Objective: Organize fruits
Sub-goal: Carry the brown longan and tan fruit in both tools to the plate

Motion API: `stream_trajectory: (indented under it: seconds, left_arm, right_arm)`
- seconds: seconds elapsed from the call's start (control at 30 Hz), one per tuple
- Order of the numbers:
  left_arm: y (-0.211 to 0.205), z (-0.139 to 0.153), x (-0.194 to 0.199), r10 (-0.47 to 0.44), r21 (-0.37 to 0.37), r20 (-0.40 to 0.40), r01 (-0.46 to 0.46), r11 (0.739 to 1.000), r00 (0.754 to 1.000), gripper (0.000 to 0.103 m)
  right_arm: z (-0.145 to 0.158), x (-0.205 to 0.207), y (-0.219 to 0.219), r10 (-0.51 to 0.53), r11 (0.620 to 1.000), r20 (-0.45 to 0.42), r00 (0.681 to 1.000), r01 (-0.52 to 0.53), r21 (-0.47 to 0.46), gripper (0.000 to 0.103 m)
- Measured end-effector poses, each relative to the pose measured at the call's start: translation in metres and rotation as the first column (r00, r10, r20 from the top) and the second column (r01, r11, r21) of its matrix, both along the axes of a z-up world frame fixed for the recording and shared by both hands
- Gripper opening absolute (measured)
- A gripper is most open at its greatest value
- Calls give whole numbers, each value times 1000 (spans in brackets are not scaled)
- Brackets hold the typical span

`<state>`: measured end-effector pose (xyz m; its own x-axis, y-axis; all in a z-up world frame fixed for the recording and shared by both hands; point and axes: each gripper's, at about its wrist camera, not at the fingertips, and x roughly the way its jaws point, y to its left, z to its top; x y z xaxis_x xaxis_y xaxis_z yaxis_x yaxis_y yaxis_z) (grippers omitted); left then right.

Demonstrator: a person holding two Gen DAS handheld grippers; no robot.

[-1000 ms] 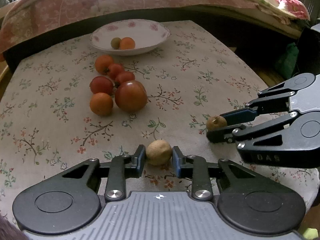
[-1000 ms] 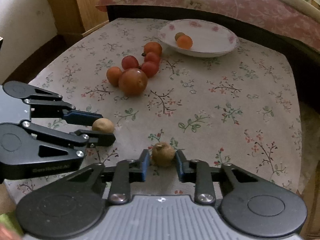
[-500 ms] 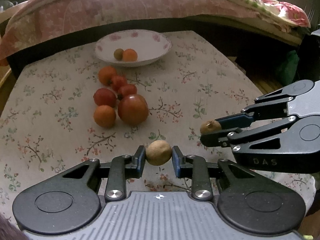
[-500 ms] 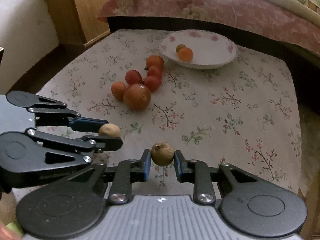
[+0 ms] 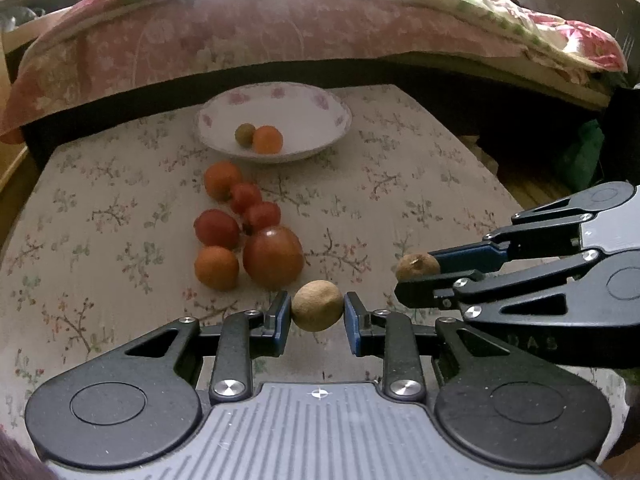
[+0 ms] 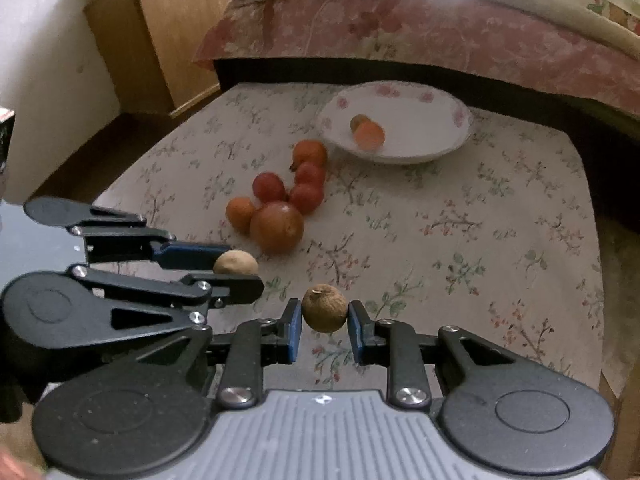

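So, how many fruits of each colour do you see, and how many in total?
Red or dark red: 4
Orange: 3
Tan-brown, one in each hand-held gripper: 2
Greenish, in the bowl: 1
Total: 10

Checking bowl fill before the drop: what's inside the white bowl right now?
The white bowl holds two pieces: a small orange fruit and a greenish-brown fruit touching it. The rest of the interior looks bare; the near rim hides a strip of the floor.
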<state>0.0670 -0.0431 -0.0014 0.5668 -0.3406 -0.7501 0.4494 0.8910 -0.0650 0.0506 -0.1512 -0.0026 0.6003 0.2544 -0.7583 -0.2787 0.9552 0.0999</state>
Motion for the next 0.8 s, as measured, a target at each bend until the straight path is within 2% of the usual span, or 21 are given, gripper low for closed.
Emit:
stream_trajectory:
  seconds: [0.37,0.8]
  left_arm:
    - [-7,8,23,14,-13,31,-14,1000,999,36]
    - [-17,24,84,39,-4,107,-39,999,993,34]
  right_arm:
    - [10,22,-9,-34,999,38,999,33,20,26]
    - [25,83,-20,-60,998,119,991,56,35,26]
